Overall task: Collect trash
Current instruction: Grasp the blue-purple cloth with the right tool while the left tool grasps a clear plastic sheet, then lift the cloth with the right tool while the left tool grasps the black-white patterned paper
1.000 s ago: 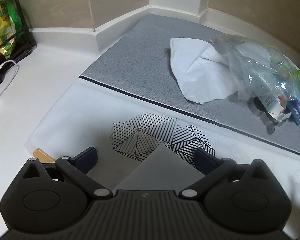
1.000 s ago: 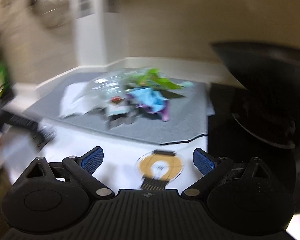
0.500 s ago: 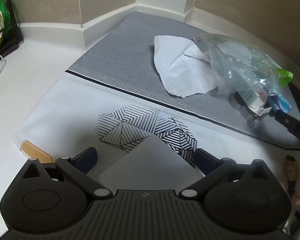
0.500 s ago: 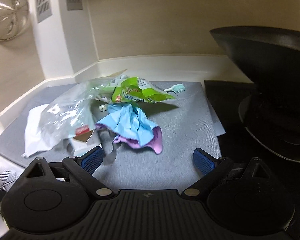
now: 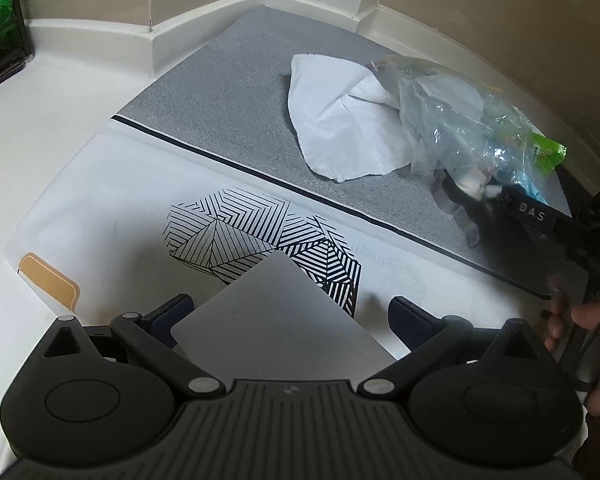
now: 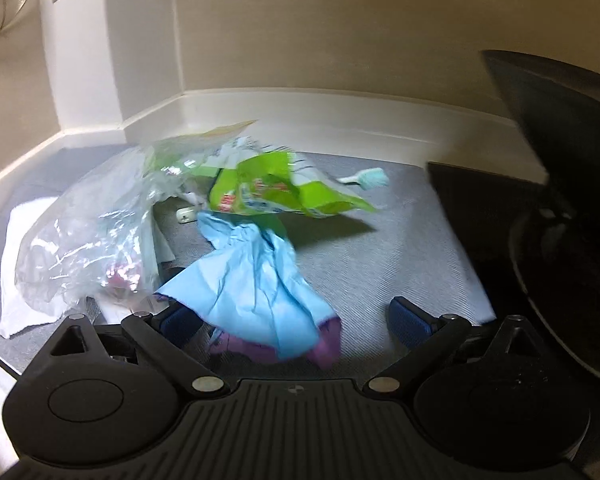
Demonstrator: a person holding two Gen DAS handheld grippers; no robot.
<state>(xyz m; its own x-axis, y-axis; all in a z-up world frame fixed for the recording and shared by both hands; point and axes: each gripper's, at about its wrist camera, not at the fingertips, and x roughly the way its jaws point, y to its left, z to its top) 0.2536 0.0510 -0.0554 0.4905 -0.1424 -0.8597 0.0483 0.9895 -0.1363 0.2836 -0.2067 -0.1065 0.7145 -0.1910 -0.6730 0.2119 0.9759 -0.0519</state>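
Straddling a crumpled blue wrapper (image 6: 256, 280), right gripper (image 6: 292, 320) gapes.

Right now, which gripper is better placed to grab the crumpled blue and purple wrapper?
Right. The right gripper is open with the crumpled blue and purple wrapper between its fingers. The left gripper is open over the white patterned mat.

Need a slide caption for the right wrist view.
Open right gripper closing in on a blue wrapper in a trash pile on the grey mat.
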